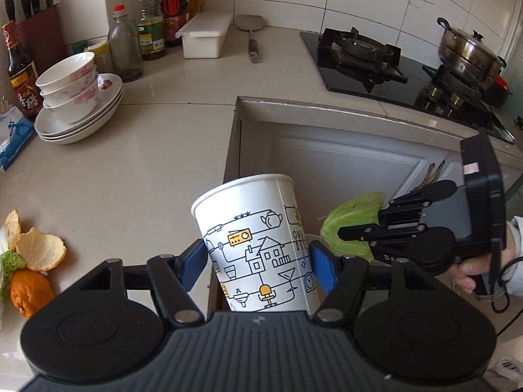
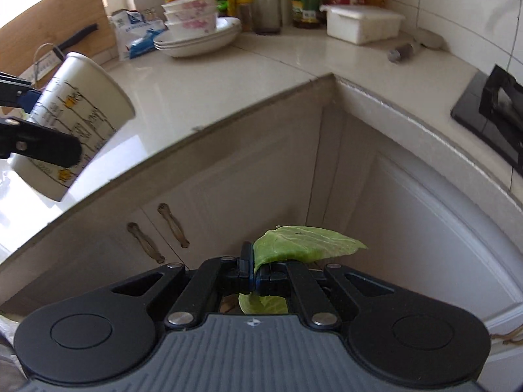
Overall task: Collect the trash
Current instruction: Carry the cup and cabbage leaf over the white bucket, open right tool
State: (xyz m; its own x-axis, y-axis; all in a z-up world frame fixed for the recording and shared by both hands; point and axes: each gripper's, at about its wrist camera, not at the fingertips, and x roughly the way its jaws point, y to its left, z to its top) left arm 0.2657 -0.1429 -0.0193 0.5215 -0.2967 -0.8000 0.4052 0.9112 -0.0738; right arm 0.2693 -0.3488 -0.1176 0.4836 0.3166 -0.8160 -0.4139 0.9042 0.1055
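Observation:
My left gripper [image 1: 258,264] is shut on a white paper cup [image 1: 258,245] with line drawings and holds it over the counter's front edge. The cup also shows in the right wrist view [image 2: 75,121], tilted, at the far left. My right gripper [image 2: 255,274] is shut on a green cabbage leaf [image 2: 304,243] and holds it in the air in front of the corner cabinets. In the left wrist view that gripper [image 1: 359,232] and the leaf [image 1: 353,219] are just right of the cup. Orange peels [image 1: 39,248] and green scraps [image 1: 11,261] lie on the counter at the far left.
Stacked bowls on plates [image 1: 75,98], bottles [image 1: 150,23], a white box [image 1: 206,34] and a spatula [image 1: 251,36] stand at the back of the beige counter [image 1: 147,150]. A gas hob [image 1: 376,62] with a steel pot [image 1: 467,52] is at the right. White cabinet doors [image 2: 408,228] are below.

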